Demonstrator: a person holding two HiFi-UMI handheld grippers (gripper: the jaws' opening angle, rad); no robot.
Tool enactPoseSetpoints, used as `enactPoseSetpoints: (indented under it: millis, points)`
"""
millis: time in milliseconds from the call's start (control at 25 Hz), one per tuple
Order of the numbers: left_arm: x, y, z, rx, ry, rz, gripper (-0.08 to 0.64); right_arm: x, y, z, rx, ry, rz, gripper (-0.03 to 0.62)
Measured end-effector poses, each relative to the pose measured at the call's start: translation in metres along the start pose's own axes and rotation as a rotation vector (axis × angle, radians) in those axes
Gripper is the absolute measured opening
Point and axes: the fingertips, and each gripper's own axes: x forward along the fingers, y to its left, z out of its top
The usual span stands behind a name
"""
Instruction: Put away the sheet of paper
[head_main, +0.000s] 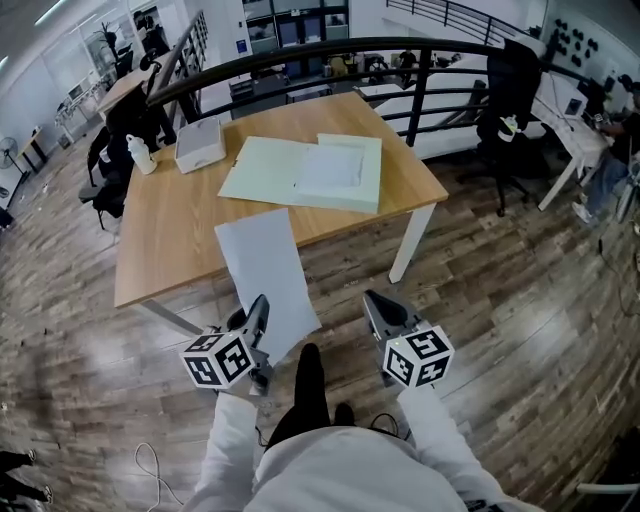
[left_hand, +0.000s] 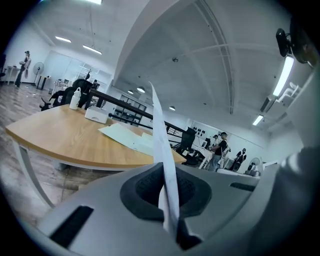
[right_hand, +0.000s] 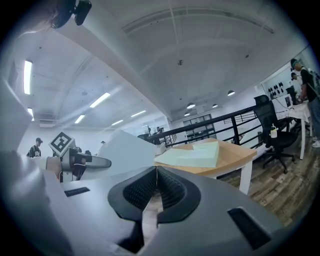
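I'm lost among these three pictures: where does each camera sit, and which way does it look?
Head view: on the person's head, looking steeply down at the table, sheet of paper, both grippers, white sleeves.
Left gripper view: on the left gripper, looking along jaws shut on the sheet, towards the table.
Right gripper view: on the right gripper, jaws shut and empty, facing the table.
Shared: both gripper views show the green folder.

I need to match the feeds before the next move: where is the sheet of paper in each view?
Head view: sheet of paper at centre, across the table's near edge, in the left gripper.
Left gripper view: edge-on at centre, pinched between the fingers.
Right gripper view: left of centre, beyond the fingers.
Shared landmark: the green folder on the table.
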Motion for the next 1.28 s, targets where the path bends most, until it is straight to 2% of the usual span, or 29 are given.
enactPoseSetpoints:
  millis: [240, 480, 800, 1280]
  points:
    - [0.04, 0.029, 0.03, -0.019, -0.017, -0.028, 0.017, 0.045, -0.028, 0.007, 0.034, -0.003, -0.044, 0.028]
    - [0.095, 0.068, 0.076, -0.037, -0.022, -0.072, 0.017, 0.111, -0.052, 0.035, 0.024, -0.009, -0.072, 0.028]
    - [0.165, 0.097, 0.124, -0.009, 0.014, -0.143, 0.017, 0.184, -0.077, 0.064, 0.03, -0.02, -0.102, 0.028]
    - [0.232, 0.124, 0.169, 0.004, 0.03, -0.215, 0.017, 0.244, -0.111, 0.086, 0.048, -0.032, -0.173, 0.028]
